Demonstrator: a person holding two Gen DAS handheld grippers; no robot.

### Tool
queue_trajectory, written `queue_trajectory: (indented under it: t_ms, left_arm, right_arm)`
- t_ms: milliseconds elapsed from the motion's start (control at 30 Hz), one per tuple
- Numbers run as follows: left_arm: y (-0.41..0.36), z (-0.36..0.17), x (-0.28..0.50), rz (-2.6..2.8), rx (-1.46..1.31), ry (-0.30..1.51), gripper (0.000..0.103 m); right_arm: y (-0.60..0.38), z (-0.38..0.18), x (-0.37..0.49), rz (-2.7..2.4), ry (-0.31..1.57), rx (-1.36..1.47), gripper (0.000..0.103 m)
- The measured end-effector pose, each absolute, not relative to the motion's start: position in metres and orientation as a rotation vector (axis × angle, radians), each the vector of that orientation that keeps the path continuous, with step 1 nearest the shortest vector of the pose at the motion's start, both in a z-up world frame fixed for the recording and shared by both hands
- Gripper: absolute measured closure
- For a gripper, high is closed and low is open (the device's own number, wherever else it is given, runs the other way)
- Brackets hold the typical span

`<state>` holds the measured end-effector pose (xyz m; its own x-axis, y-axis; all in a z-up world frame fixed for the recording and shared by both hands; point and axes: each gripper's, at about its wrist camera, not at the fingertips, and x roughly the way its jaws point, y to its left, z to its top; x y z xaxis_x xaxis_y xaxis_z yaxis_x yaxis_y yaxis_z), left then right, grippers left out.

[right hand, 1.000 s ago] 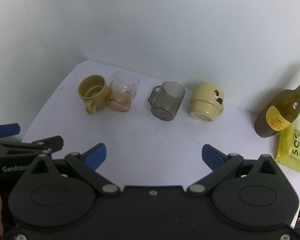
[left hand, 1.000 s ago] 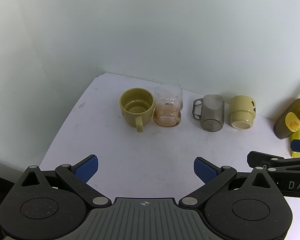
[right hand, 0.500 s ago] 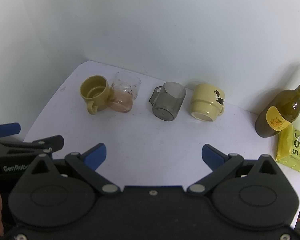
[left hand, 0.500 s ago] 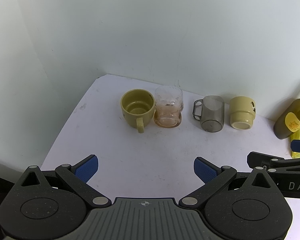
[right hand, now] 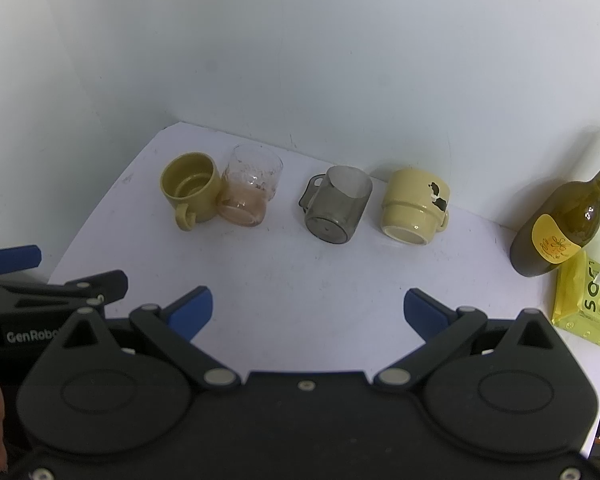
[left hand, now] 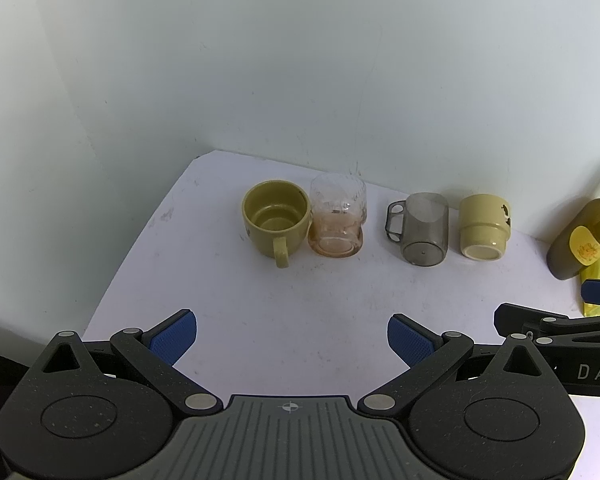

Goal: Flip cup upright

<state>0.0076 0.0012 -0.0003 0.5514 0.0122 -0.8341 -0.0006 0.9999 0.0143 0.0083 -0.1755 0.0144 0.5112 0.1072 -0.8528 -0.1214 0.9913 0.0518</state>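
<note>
Four cups stand in a row across the middle of the white table (left hand: pixel 228 304), near the back wall. Two are inverted, base up: the smoky grey transparent cup (left hand: pixel 422 229), handle at its left, and directly to its right the pale yellow cup (left hand: pixel 483 226), which carries a dark printed mark near the table. From the right wrist view these are the grey cup (right hand: pixel 337 210) at centre frame and the pale yellow cup (right hand: pixel 414 206) right of centre. Left of centre, an olive-yellow mug (left hand: pixel 276 222) stands mouth up with its handle toward the camera, touching a clear glass with pinkish residue (left hand: pixel 338 220). At the right edge of the frame stand a dark green bottle with a yellow label (right hand: pixel 560 228) and, below it, a yellow packet (right hand: pixel 580 300). The left gripper (left hand: pixel 292 338) occupies the lower frame, blue pads spread wide, holding nothing. The right gripper (right hand: pixel 308 308) is likewise wide apart and holding nothing, well short of the cups.
</note>
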Motion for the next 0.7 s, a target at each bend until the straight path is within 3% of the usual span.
queue_trajectory:
  t_ms: [700]
  left_arm:
    - [-0.0014, 0.0022, 0.0084, 0.008, 0.014, 0.985, 0.000]
  right_arm:
    - [-0.1766, 0.0158, 0.0103, 0.138, 1.021, -0.014, 0.000]
